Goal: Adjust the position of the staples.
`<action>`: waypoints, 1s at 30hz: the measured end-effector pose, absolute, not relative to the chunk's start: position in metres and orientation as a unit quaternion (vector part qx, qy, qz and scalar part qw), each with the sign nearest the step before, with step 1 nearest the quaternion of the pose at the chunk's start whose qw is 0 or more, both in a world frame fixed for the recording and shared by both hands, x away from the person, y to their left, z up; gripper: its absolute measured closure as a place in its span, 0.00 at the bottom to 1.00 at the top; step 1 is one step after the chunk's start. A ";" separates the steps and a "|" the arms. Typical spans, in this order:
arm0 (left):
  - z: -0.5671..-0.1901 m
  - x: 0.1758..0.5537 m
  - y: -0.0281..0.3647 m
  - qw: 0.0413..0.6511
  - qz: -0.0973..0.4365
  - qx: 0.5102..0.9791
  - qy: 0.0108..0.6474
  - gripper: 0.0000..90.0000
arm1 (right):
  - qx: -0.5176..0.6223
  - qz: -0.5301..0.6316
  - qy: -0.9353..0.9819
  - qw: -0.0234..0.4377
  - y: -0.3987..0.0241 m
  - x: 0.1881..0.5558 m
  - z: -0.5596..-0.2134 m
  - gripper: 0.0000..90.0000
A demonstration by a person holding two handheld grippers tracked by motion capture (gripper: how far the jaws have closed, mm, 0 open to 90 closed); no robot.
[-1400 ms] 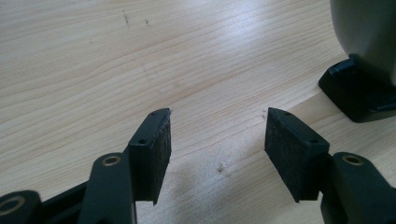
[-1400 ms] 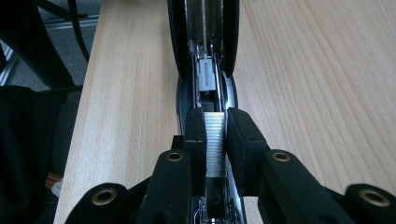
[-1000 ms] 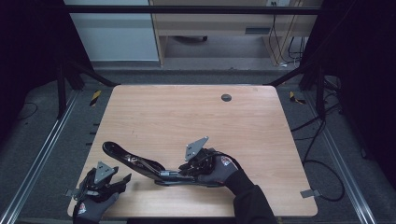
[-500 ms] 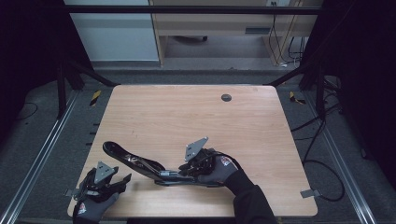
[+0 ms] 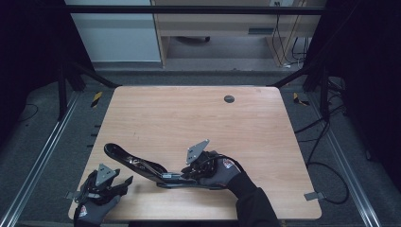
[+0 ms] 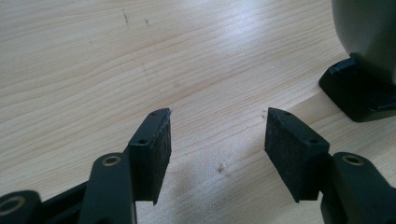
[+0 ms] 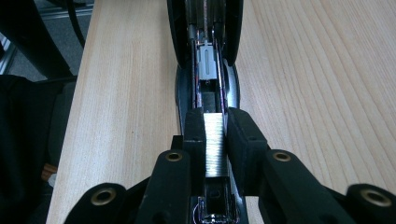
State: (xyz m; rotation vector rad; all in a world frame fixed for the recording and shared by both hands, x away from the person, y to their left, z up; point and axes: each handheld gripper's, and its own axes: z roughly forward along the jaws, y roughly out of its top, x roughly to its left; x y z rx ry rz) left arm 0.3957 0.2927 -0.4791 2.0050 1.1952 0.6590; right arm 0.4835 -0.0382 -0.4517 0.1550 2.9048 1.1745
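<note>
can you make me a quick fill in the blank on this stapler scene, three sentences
1. The right gripper is shut on a strip of ____ over the open stapler.
2. The left gripper has its jaws ____, with bare wood between them.
3. The table top is made of ____.

Missing words: staples; open; wood

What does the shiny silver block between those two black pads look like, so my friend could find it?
On the wooden table, near the front edge, lies a long black stapler swung open. Over its channel, the right gripper pinches a strip of staples: a narrow, bright, finely ridged metal bar, the one shiny piece among black parts.
</note>
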 end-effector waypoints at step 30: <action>-0.475 0.392 0.294 0.370 0.256 0.767 0.457 0.45 | 0.177 0.426 0.884 0.080 -0.071 0.474 -0.433 0.69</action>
